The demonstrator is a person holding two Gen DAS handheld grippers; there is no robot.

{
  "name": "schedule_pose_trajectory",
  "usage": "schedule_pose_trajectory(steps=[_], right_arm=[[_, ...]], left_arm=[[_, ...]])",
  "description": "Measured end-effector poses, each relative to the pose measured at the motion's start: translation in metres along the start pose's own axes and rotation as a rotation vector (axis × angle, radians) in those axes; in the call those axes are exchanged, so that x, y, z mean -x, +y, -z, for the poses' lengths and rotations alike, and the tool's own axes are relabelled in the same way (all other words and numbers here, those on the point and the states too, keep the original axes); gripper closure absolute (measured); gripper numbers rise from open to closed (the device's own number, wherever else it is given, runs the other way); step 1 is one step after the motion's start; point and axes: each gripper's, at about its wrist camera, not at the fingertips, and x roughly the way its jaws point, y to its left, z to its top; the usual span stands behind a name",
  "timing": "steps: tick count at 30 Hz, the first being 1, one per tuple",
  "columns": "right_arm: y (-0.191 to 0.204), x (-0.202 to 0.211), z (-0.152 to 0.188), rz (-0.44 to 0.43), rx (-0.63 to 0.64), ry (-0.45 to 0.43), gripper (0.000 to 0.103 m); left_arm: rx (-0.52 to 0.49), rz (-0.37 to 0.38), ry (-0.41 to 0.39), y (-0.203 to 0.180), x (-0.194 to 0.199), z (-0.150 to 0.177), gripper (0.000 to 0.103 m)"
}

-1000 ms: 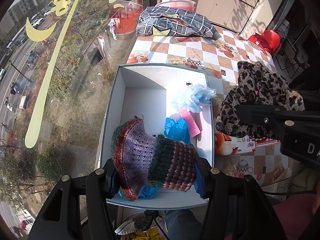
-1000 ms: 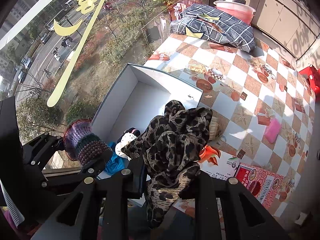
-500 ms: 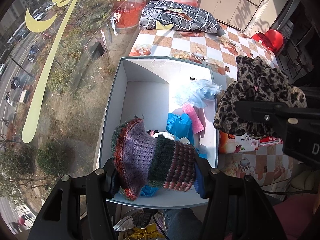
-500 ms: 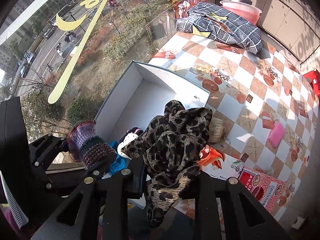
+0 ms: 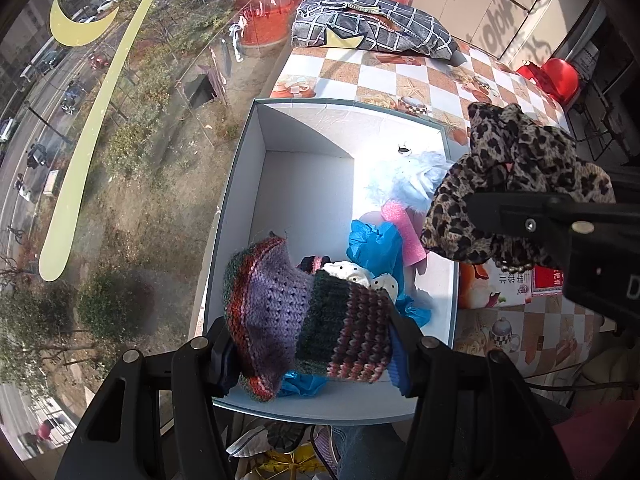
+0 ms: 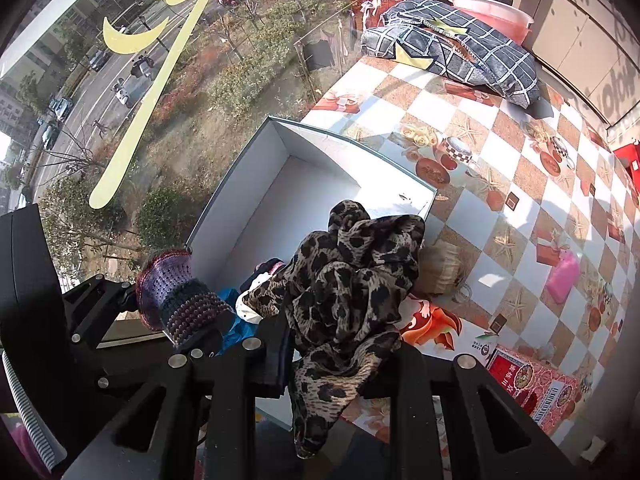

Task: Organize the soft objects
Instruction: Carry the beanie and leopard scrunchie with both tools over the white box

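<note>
The left tool [image 5: 316,350] still pinches the knitted hat [image 5: 304,312] above the near end of the white box [image 5: 240,184], while the right tool [image 6: 340,364] stays clamped on the leopard scarf [image 6: 352,280] over the box's right wall. Compared with a second ago both views sit a little farther back — more of the box floor shows, and a white spotted piece [image 5: 360,274] now peeks beside the blue cloth [image 5: 376,244] and pink roll [image 5: 404,228]. The checked worktop [image 6: 520,184] and plaid cushion [image 6: 452,52] lie unchanged.
</note>
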Motion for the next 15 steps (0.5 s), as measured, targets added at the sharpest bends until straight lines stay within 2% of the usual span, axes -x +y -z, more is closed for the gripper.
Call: schedule_pose_trajectory(steps=[15], right_arm=[[0.000,-0.032,-0.033,0.026,0.016,0.046,0.078]], left_arm=[[0.076,0.004,0.049,0.005,-0.029,-0.019,0.042]])
